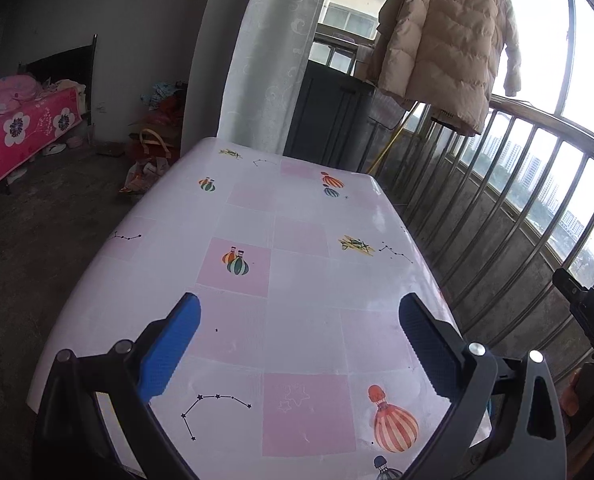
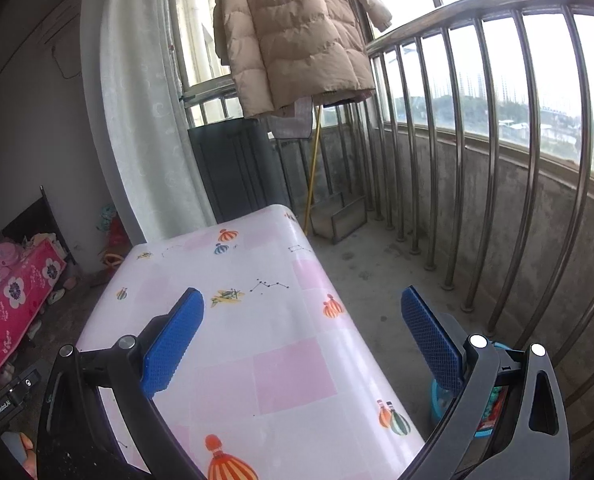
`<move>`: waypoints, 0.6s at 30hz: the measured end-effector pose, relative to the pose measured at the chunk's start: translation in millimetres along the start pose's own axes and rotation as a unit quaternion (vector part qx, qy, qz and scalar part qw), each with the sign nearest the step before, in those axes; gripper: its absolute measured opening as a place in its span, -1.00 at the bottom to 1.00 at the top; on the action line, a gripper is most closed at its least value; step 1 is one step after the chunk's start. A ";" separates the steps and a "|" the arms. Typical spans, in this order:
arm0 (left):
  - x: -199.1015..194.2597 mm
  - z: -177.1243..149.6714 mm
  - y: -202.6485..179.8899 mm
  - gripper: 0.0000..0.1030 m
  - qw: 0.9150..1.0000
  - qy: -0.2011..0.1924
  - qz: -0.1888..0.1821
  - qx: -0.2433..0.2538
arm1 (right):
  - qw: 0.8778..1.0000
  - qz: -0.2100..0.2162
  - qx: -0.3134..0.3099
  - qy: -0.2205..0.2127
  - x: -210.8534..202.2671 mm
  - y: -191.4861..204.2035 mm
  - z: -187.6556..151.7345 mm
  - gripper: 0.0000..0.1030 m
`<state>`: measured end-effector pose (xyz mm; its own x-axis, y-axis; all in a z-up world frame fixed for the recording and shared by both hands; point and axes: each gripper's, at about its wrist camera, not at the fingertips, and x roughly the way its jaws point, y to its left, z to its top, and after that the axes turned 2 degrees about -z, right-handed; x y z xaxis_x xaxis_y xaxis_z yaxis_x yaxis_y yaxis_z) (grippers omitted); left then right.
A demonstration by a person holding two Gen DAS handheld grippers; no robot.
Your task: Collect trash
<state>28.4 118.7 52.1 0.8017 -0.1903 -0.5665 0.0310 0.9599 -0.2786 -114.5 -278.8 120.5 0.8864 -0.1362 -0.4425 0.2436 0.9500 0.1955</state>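
Bin [image 2: 437,400] beside table [image 2: 257,320] holds colourful scraps; both claws spread, empty.

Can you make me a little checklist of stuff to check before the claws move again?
1. Left claw open, nothing in it: ok.
2. Right claw open, nothing in it: ok.
3. Trash left on the table: none seen, ok.
4. Blue bin on the floor by the table's right side: there, ok.
5. How full the bin is: cannot tell, the right claw hides most of it.
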 end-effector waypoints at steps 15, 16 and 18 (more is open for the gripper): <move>4.5 -22.4 -13.4 0.89 0.994 0.027 0.099 0.023 | 0.995 -0.038 -0.077 0.041 -18.7 18.0 -46.4 0.84; 7.7 -29.8 -15.2 0.89 0.994 0.039 0.102 0.018 | 0.993 -0.042 -0.093 0.063 -15.1 21.4 -52.4 0.84; 16.7 -44.0 -19.3 0.89 0.993 0.071 0.098 0.012 | 0.985 -0.052 -0.127 0.108 -7.8 25.1 -66.3 0.84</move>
<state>14.9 87.9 13.9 0.7010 -0.0245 -0.7128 -0.1015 0.9858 -0.1337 -141.4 -235.3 70.8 0.7510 -0.1987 -0.6297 0.1977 0.9776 -0.0727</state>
